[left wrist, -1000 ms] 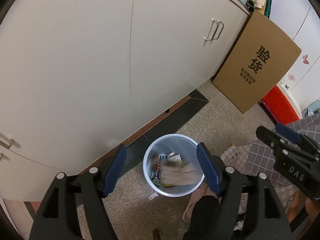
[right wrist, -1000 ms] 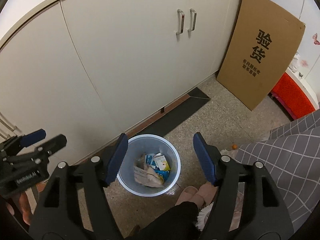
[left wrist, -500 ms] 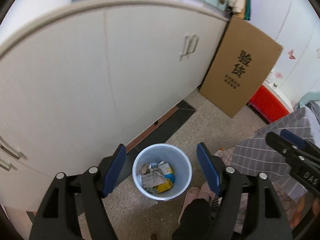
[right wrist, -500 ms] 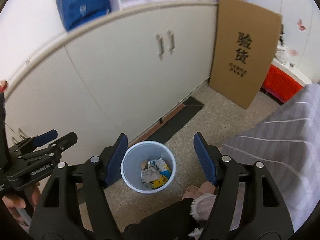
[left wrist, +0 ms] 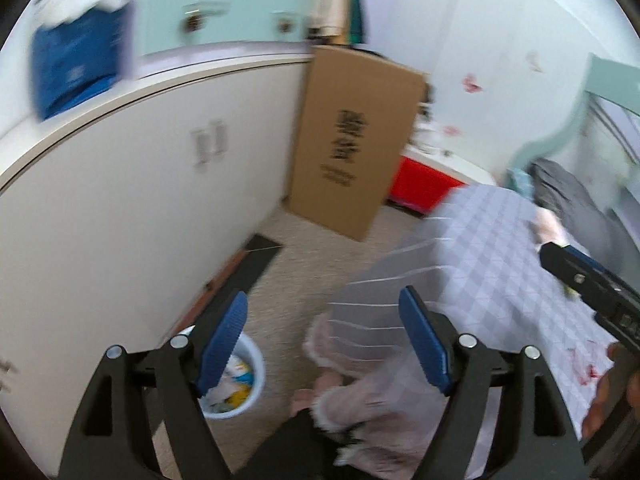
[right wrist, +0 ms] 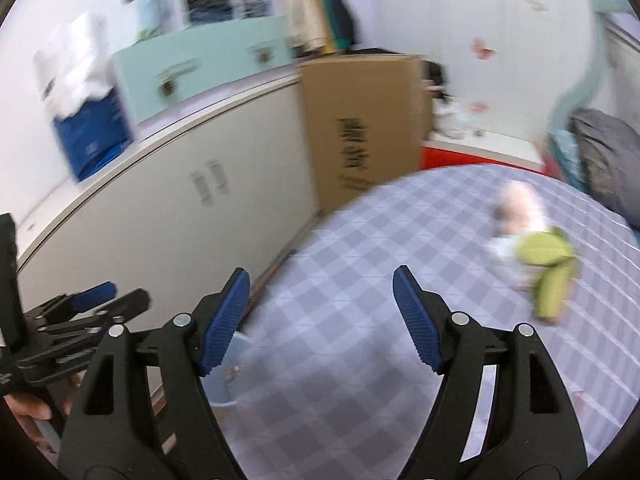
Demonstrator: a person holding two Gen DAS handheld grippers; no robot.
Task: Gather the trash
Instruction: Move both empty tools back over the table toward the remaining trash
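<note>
A pale blue trash bin (left wrist: 244,380) with paper and wrappers inside stands on the floor by the white cabinet, low left in the left wrist view; its rim also shows in the right wrist view (right wrist: 236,372). My left gripper (left wrist: 324,344) is open and empty, above the floor to the right of the bin. My right gripper (right wrist: 322,320) is open and empty over the checked bed sheet (right wrist: 380,280). A green and white crumpled piece of trash (right wrist: 540,252) lies on the sheet at the right, blurred.
White cabinets (left wrist: 120,200) run along the left. A tall cardboard box (left wrist: 352,164) leans at their end, with a red box (left wrist: 420,184) behind it. The bed with the checked sheet (left wrist: 500,264) fills the right. A grey cushion (right wrist: 608,160) lies at the bed's far end.
Both grippers have swung up and to the right, away from the bin and toward the bed. The bin has slid to the lower left of both views. Both stay open.
</note>
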